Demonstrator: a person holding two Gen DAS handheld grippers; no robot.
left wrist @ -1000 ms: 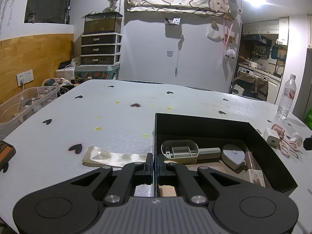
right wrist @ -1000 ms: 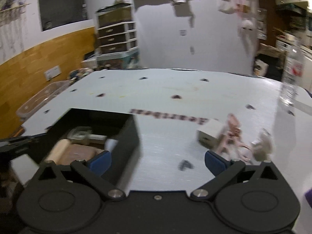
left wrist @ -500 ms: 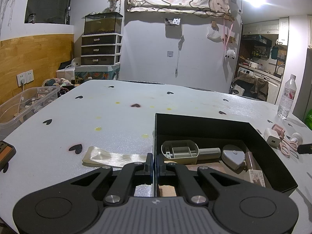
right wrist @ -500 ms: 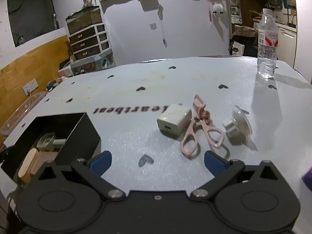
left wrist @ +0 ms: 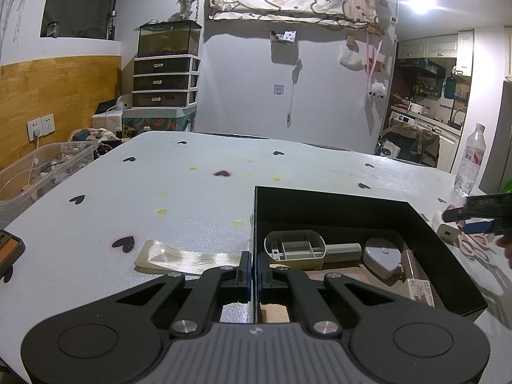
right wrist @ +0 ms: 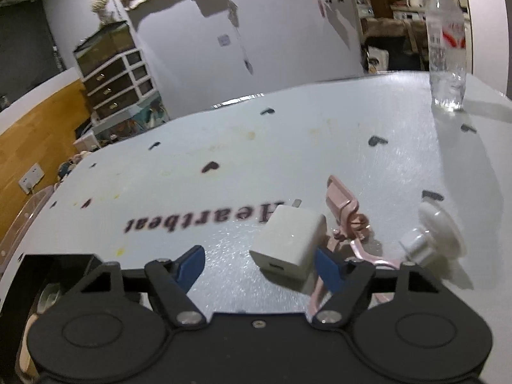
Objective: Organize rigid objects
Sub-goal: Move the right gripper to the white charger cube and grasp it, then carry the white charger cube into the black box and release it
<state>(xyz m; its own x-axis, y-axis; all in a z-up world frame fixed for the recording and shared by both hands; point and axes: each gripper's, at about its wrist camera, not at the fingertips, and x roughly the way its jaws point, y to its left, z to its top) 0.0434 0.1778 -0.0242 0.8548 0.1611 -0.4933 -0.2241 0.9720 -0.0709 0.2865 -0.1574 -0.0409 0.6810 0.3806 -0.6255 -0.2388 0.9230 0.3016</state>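
My left gripper (left wrist: 253, 267) is shut on the near left wall of the black box (left wrist: 323, 196). Inside lie a grey scoop (left wrist: 296, 249), a grey heart-shaped case (left wrist: 382, 256) and a small carton (left wrist: 422, 291). My right gripper (right wrist: 260, 265) is open low over the table. A white charger cube (right wrist: 289, 240) sits between its blue pads, close to the right pad (right wrist: 329, 270). Pink scissors-like tool (right wrist: 347, 214) and a white suction knob (right wrist: 432, 236) lie just right of the cube. The right gripper also shows in the left wrist view (left wrist: 473, 220) beside the charger (left wrist: 446, 230).
A water bottle (right wrist: 446, 41) stands at the far right of the table. A clear ribbon strip (left wrist: 185, 256) lies left of the box. A clear plastic bin (left wrist: 38, 172) sits off the table's left edge. The box corner shows in the right wrist view (right wrist: 60, 265).
My right gripper swung right from the box, moved forward and lowered until the charger cube sits between its pads; its jaws have narrowed. The left gripper has held still.
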